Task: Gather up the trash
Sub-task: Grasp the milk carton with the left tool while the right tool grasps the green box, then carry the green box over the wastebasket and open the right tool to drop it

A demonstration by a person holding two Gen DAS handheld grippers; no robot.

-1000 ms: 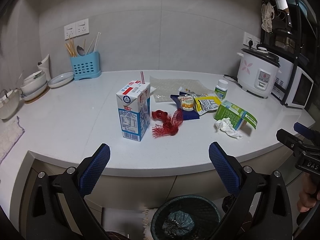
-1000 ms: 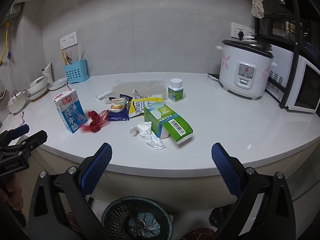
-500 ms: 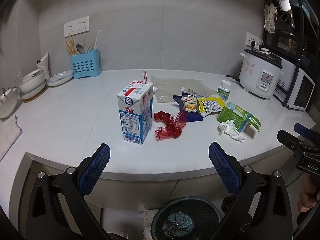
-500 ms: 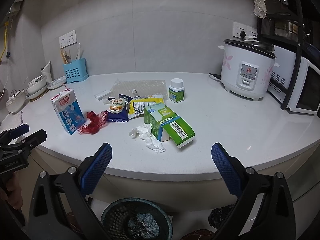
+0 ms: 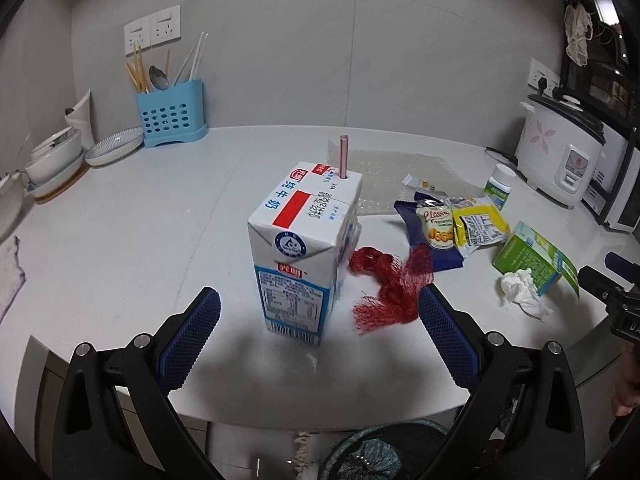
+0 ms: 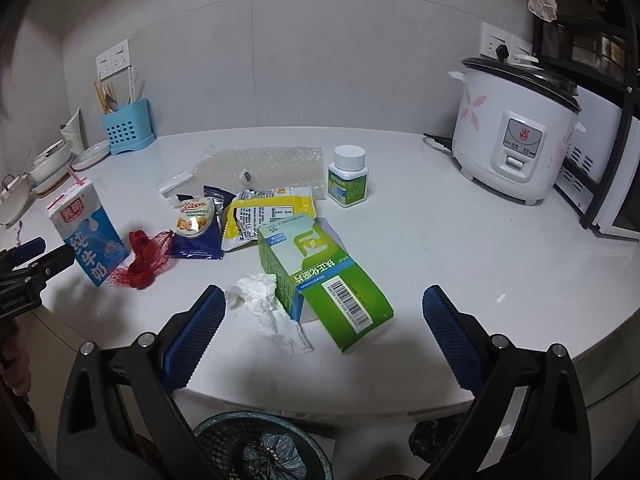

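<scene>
1. While both are gaping wide and gripping nothing, the left tongs [image 5: 318, 330] are facing the milk carton [image 5: 302, 248] at 12 o'clock.
2. The right tongs [image 6: 324, 326] are hovering over the crumpled tissue [image 6: 260, 296] and green box [image 6: 320, 268] on the table [image 6: 460, 248].

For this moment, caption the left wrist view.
Open left gripper lined up on upright milk carton, red net beside it.
</scene>
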